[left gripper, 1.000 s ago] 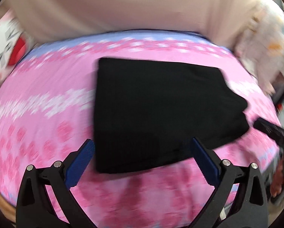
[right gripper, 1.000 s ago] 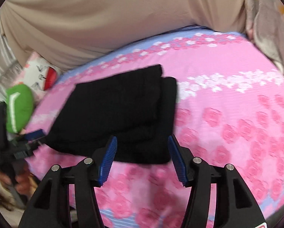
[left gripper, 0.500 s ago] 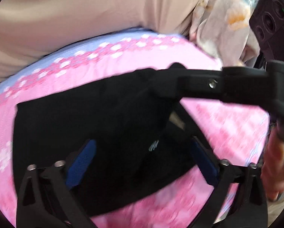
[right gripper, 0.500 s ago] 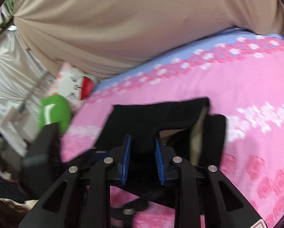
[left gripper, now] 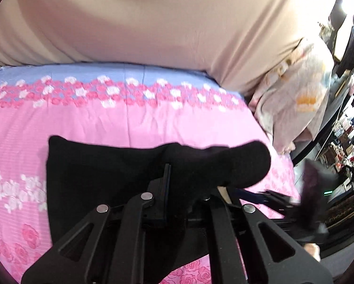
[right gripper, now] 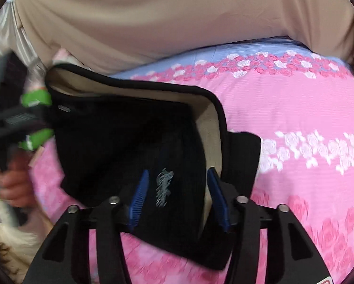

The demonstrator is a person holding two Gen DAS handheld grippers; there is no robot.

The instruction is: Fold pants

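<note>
Pinching black pants [left gripper: 101, 177] — left tool [left gripper: 167, 177] clamped, edge lifted.

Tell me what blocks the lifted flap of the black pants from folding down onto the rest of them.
Nothing visible lies on the black pants under the raised flap. The right gripper straddles their near edge, and the left gripper is shut on the fabric.

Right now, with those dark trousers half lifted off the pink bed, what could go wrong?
The left hand-held gripper is pinched shut on a raised fold of the black fleece-lined pants, so a thin bite might slip. The right hand-held gripper has just been opening, its jaws apart around the cloth, so that side may sag and undo the fold. The pants could drag the pink rose-print bedspread.
</note>
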